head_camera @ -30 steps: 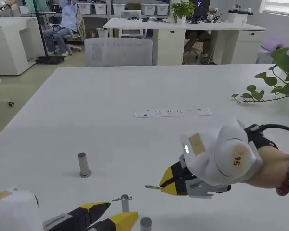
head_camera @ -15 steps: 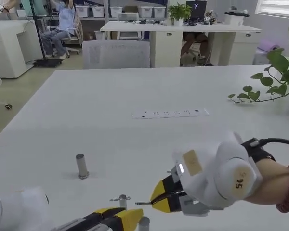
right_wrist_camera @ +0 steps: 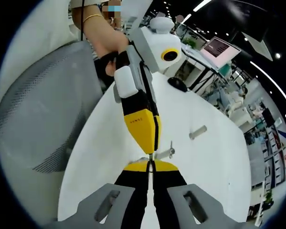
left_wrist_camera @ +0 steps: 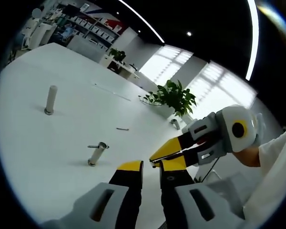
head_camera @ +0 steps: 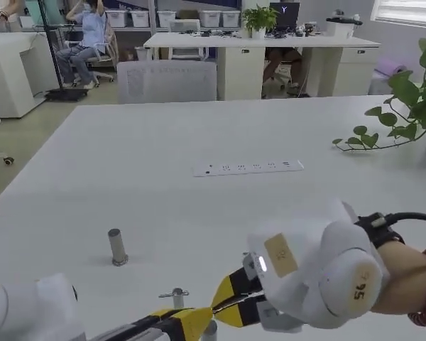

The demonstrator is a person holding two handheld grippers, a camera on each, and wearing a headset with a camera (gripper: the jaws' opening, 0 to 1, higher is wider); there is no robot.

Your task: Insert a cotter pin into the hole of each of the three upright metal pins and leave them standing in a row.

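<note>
Head view: right gripper (head_camera: 216, 307) at 5 o'clock pinches a thin cotter pin (left_wrist_camera: 156, 161); we cannot tell whether left gripper (head_camera: 199, 321) grips anything. Smooth white table (head_camera: 199, 135) lies open toward 12; cylindrical metal pins (head_camera: 116, 246) stand near 7.

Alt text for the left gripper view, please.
The right claw, shut on a cotter pin, sits close to the tips of the left claw. On the white table beyond stand a fitted metal pin and a bare metal pin.
</note>
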